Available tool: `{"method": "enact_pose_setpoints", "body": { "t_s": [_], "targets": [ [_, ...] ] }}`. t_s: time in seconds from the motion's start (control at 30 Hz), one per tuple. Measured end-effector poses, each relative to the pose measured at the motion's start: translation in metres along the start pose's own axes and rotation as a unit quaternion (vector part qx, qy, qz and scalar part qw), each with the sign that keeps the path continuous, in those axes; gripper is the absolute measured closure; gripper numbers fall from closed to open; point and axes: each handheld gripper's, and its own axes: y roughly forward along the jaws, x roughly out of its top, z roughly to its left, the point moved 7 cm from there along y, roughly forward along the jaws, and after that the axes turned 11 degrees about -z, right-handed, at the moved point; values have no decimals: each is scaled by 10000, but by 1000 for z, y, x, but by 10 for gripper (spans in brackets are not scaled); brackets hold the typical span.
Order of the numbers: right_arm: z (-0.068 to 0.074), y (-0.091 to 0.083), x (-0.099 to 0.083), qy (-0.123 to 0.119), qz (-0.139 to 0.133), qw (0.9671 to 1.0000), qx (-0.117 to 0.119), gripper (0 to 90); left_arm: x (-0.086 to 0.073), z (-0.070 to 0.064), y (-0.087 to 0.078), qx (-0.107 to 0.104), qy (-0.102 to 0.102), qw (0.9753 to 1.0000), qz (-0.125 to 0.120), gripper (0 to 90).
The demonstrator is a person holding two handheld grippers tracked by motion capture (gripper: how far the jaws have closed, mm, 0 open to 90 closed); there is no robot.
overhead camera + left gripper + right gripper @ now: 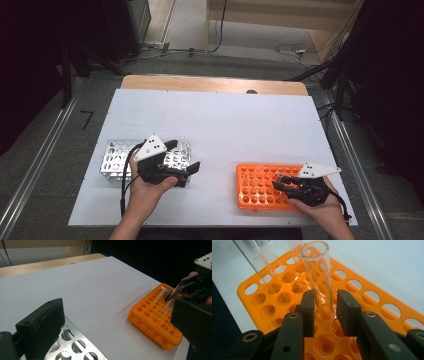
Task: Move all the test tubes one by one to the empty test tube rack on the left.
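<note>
On the left of the white table point(215, 120), a metal tube rack point(116, 159) is lying, and the left gripper point(187, 162) is hovering over its right end, held in the person's left hand point(145, 190). In the left gripper view its jaws are standing wide apart with nothing between them, above the rack's round holes. To the right, near the table's front edge, an orange tube rack point(255, 187) is lying flat, with clear glass tubes leaning in its far holes. The right gripper point(281, 184) is reaching over this rack from the right. In the right gripper view a clear test tube point(318, 277) is standing in a hole, and the jaws are bracketing it, slightly parted; whether they are touching the glass cannot be told.
</note>
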Motion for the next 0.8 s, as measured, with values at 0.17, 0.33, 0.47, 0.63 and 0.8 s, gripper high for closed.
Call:
{"method": "enact_pose_setpoints", "body": {
  "t_s": [0.17, 0.33, 0.47, 0.63, 0.8],
  "targets": [
    [1, 1, 0, -66, -15, 10000, -59, 729, 1, 0, 0, -7, -19, 10000, -26, 0],
    [-1, 0, 1, 99, -52, 9999, -32, 735, 2, -1, -1, -34, -23, 10000, -47, 0],
    [0, 0, 3, 115, -79, 9999, -69, 736, 2, -2, 0, -44, 0, 10000, -41, 0],
    [0, -2, 5, 145, -143, 9998, -78, 737, 2, -3, 0, -79, -25, 10000, -39, 0],
    [0, -8, 14, 140, -375, 9992, -75, 738, 2, -4, 0, -105, -21, 9999, -43, 0]
  ]
}}
